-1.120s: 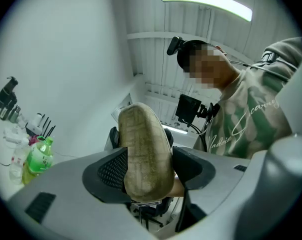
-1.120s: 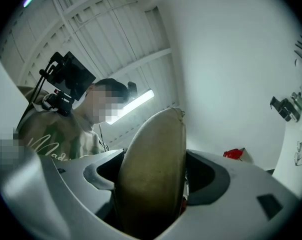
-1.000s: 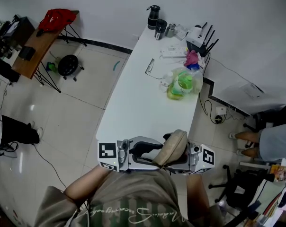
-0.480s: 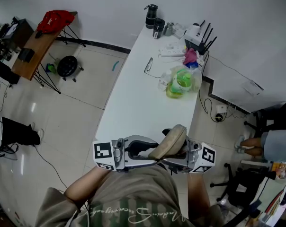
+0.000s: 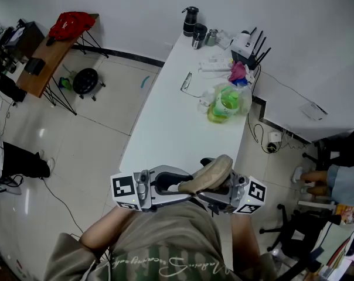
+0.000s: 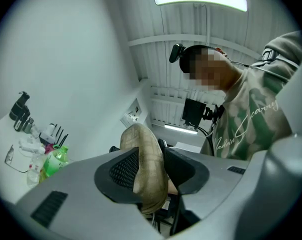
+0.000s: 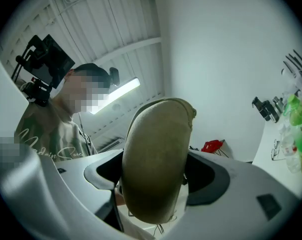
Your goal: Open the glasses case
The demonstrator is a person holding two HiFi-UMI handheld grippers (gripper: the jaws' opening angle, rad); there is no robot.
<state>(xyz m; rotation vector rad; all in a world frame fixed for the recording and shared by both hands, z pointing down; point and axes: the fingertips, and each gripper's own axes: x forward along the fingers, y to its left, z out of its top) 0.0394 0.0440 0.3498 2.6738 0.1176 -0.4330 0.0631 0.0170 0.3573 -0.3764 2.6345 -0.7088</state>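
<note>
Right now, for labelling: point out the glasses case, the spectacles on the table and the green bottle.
glasses case (image 5: pixel 208 172): head view, tan shell.
spectacles (image 5: pixel 185 81): head view, frame.
green bottle (image 5: pixel 227 102): head view, body.

Tan woven glasses case (image 5: pixel 207 173), apparently shut, tilted upward in midair.

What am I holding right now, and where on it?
The case, by both: the left gripper, whose jaws have just been closing, pinches one end across its thickness; the right gripper clamps the other end across its width.

White table (image 5: pixel 176 134) on pale tiled floor (image 5: pixel 90 148)
</note>
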